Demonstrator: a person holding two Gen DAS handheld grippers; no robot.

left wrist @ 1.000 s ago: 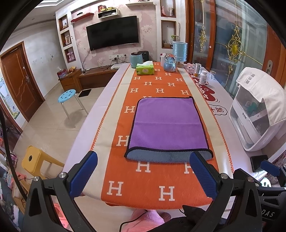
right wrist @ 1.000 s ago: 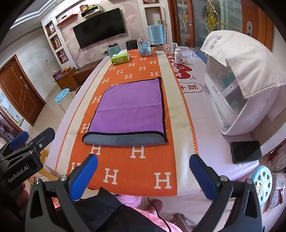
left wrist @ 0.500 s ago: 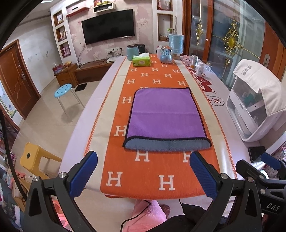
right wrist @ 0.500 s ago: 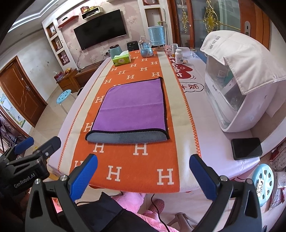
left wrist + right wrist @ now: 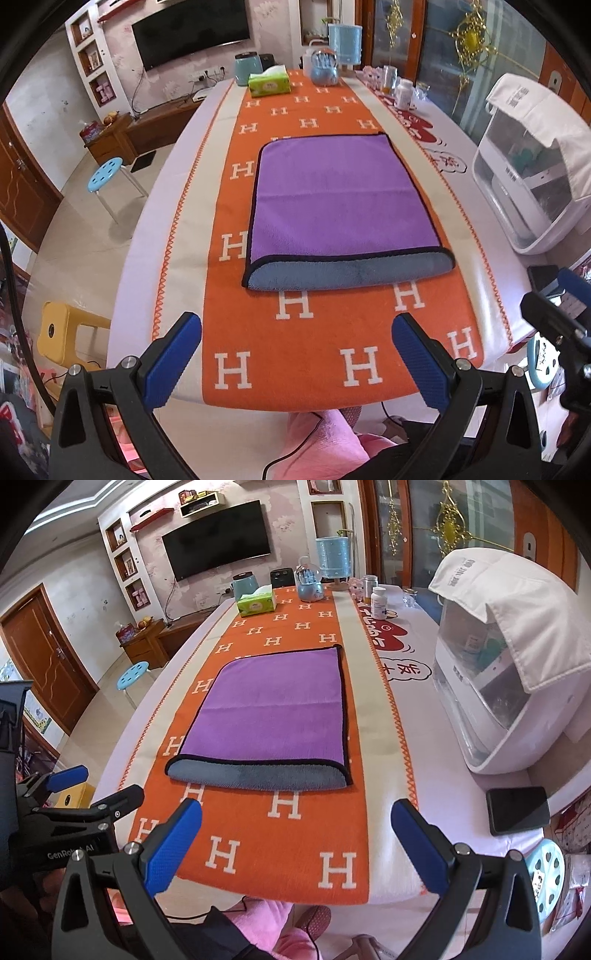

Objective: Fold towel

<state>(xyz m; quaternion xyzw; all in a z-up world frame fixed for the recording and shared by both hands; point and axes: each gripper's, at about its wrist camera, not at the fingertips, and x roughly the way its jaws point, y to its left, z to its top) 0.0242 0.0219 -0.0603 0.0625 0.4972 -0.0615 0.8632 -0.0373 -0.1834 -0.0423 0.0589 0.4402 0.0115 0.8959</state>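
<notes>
A purple towel (image 5: 341,201) with a black hem lies folded flat on the orange runner (image 5: 321,343); its grey underside shows along the near folded edge. It also shows in the right wrist view (image 5: 275,718). My left gripper (image 5: 297,341) is open and empty, above the table's near edge, short of the towel. My right gripper (image 5: 295,829) is open and empty, also near the front edge, apart from the towel. The left gripper's body (image 5: 59,827) shows at the left of the right wrist view.
A white appliance (image 5: 506,672) with a cloth cover stands at the right. A black phone (image 5: 517,814) lies near the right front corner. A green tissue box (image 5: 269,84), jars and bottles stand at the far end. Stools stand on the floor at left.
Both grippers have drawn back and risen a little from the towel. The towel has stayed still. Both grippers stay open.
</notes>
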